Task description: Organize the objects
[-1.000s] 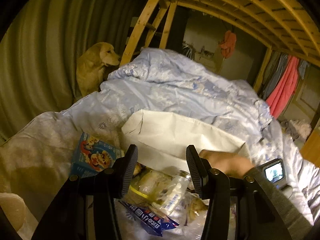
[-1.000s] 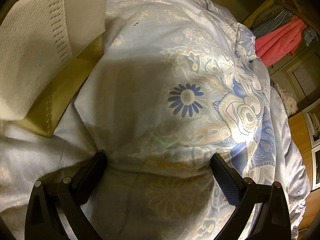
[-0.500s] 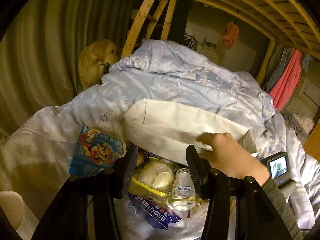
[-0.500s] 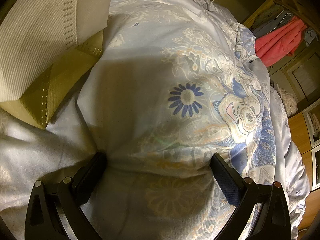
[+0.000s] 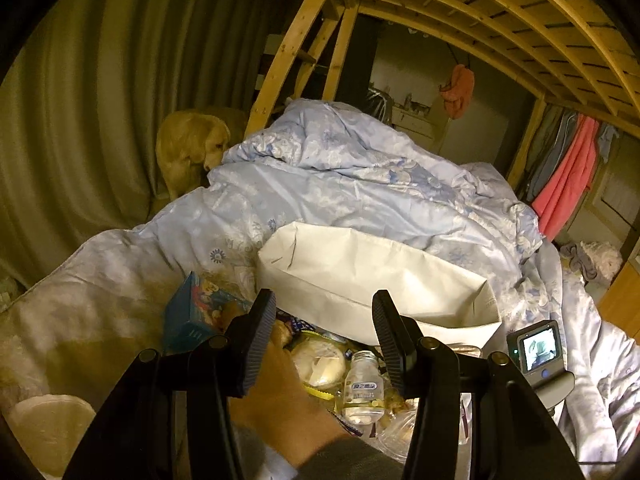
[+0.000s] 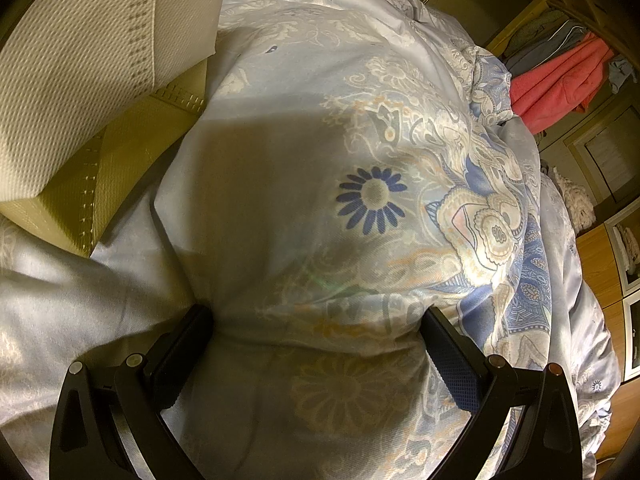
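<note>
Left gripper [image 5: 323, 322]: closed to its narrowest, nothing clamped.
Right gripper [image 6: 318, 338]: spread wide, tips sunk into duvet [image 6: 280, 208].
Hand [image 5: 280, 396]: hides snacks beside bottle [image 5: 363, 388].

the left hand-held gripper [image 5: 322, 336] points forward and somewhat downward, its two black fingers [image 5: 256, 340] standing parallel with a gap between them and nothing pressed between the pads. a bare hand [image 5: 280, 396] reaches in under and between those fingers from the lower edge, wrist in a grey sleeve [image 5: 352, 460], fingertips hidden behind the left finger. the right hand-held gripper [image 6: 320, 344] tilts steeply down, its fingers [image 6: 452, 356] spread wide, both pressed into the bedding, which bulges between them.
</note>
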Tool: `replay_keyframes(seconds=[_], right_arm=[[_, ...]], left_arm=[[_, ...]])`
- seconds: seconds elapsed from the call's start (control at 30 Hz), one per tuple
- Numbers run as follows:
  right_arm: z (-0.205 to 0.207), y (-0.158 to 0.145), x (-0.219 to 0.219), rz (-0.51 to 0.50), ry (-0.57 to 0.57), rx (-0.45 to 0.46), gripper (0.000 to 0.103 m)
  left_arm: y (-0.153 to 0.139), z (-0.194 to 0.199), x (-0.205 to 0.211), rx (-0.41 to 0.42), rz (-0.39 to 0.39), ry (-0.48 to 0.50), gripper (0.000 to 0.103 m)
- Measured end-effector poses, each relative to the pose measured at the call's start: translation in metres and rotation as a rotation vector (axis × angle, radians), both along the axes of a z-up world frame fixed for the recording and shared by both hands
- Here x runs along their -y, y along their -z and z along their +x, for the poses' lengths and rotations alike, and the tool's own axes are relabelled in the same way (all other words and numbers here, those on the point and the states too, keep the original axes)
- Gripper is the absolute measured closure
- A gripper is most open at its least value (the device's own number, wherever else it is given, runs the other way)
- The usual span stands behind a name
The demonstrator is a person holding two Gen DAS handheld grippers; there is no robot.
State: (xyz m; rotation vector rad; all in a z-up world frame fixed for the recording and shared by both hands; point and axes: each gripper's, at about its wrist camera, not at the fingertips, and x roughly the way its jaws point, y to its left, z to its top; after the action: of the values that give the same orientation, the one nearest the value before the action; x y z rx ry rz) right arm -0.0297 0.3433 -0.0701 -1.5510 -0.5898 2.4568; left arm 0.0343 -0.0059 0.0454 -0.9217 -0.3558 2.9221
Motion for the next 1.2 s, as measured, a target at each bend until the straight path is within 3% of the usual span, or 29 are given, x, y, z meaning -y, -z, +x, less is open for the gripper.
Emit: replay_keyframes(seconds=[0.57,0.73,0.9,1.2], right_arm=[[0.000,0.000,0.000,0.000,0.000,0.000,0.000],[0.000,0.000,0.000,0.001,0.000,0.000,0.000],[0.000,0.000,0.000,0.000,0.000,0.000,0.000],[0.000,0.000,0.000,0.000,0.000,0.000,0.000]], left_arm=[[-0.003,0.000,0.007,0.004,-0.003,-0.007,0.054],[-0.001,0.000,-0.006,0.032,-0.028,0.047,0.054],[-0.003,0.003,-0.007,0.023,0.017,0.094,0.054],[-0.007,0.006,-0.014,-0.006,0.014,0.104,0.054]])
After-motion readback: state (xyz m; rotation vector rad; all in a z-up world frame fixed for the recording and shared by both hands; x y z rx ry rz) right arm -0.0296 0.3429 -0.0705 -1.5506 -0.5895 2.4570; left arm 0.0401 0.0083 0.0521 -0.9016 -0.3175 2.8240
